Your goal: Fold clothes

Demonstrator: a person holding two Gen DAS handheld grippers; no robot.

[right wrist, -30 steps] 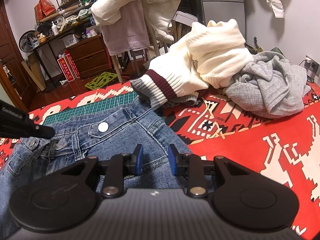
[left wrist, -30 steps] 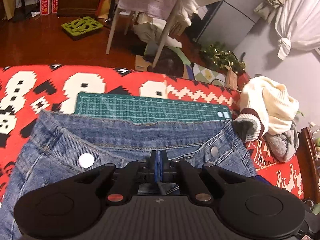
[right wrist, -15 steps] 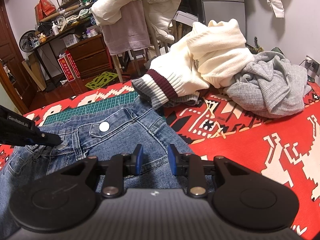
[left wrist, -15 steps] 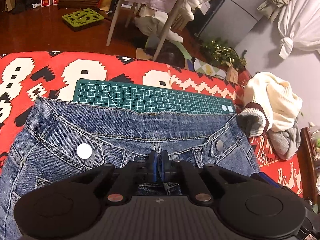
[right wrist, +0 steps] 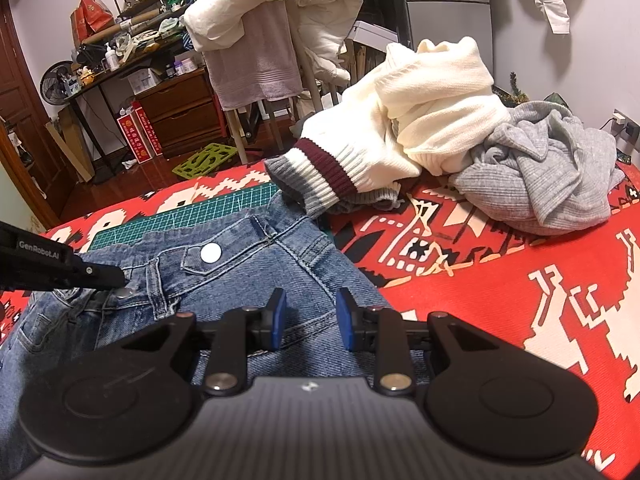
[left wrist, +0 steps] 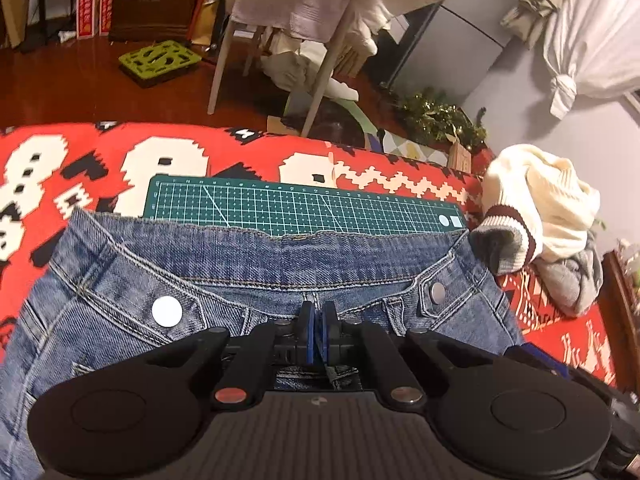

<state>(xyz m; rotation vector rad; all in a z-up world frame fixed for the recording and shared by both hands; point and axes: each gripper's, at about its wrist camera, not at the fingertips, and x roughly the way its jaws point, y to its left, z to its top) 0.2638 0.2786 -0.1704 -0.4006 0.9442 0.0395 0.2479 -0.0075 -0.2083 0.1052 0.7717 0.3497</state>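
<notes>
Blue jeans (left wrist: 280, 264) lie flat on the red patterned blanket (left wrist: 240, 156), waistband toward the far edge and partly over a green cutting mat (left wrist: 304, 208). My left gripper (left wrist: 318, 332) sits at the fly, just below the waistband, its blue pads nearly together with a fold of denim pinched in the narrow gap. In the right wrist view the left gripper (right wrist: 60, 268) reaches in from the left and touches the jeans (right wrist: 256, 264) by the fly button. My right gripper (right wrist: 310, 320) hovers open over the jeans' hip, with nothing between its fingers.
A cream sweater (right wrist: 432, 120) with a maroon-striped cuff lies right of the jeans, its cuff touching the waistband corner. A grey garment (right wrist: 540, 176) is crumpled beside it. Past the blanket's far edge stand a chair (right wrist: 260, 60) draped with clothes and a wooden floor (left wrist: 80, 88).
The jeans' waistband has dropped from lifted to lying flat. The left gripper's pads have parted slightly. The right gripper has stayed still and open.
</notes>
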